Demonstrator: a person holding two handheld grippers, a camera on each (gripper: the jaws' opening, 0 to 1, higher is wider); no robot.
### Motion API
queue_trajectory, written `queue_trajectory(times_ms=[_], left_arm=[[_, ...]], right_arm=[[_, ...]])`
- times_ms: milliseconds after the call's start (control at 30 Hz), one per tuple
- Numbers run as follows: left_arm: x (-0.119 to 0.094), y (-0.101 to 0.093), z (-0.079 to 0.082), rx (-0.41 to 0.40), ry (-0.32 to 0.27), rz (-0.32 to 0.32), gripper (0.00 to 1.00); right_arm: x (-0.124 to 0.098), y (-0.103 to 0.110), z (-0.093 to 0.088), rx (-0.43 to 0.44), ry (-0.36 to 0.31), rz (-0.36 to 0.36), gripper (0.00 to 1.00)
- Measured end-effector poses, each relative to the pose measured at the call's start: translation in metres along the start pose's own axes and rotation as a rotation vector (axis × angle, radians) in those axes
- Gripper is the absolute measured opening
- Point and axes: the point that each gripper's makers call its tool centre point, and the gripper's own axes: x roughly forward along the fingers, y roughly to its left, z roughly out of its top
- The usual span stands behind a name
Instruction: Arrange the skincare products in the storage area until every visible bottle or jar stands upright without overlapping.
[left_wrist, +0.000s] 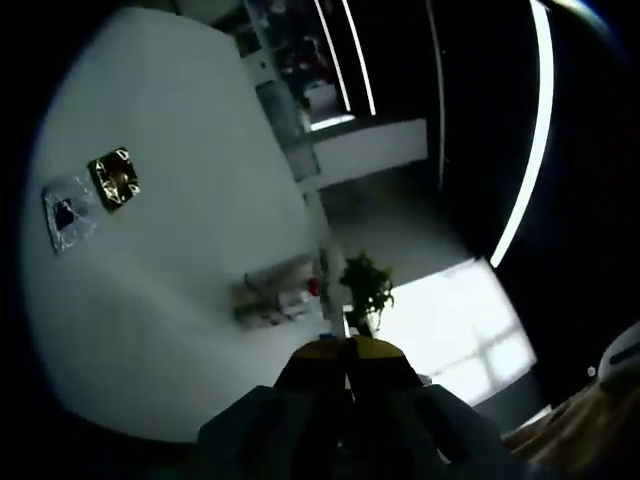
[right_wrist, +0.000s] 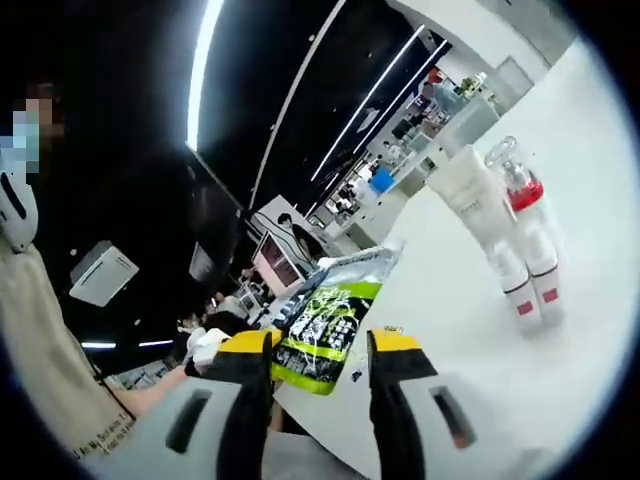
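While my right gripper (right_wrist: 320, 345) stands with its jaws apart, a green-and-black sachet (right_wrist: 325, 320) sits in the gap between them, its long axis running up and away from the tips toward the table's edge; I cannot tell whether either jaw touches it, and nothing is clamped. Beyond it, up and to the right across the white table (right_wrist: 590, 150), the skincare products cluster together: a white tube (right_wrist: 470, 195), a clear bottle with a red collar (right_wrist: 515, 180), and two small white bottles with red bands (right_wrist: 530, 285) pressed side by side. In the right gripper view they lean with the tilted frame, so I judge them upright but crowded.

My left gripper (left_wrist: 348, 350) has its yellow-tipped jaws pressed together on nothing, aimed at the same cluster (left_wrist: 280, 290) near the table's far edge, with a gold packet (left_wrist: 115, 178) and a clear packet (left_wrist: 68, 212) well apart to the side.

The right looks nearer to the bottles, so I would reach with it.
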Motion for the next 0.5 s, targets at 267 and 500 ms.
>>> queue_trajectory(times_ms=[267, 500], left_arm=[[0.006, 0.018, 0.004, -0.015, 0.004, 0.038, 0.00], [0.016, 0.028, 0.004, -0.004, 0.031, 0.064, 0.00]], right_arm=[[-0.008, -0.012, -0.009, -0.117, 0.095, -0.042, 0.76], [-0.019, -0.028, -0.001, -0.123, 0.087, -0.105, 0.87]])
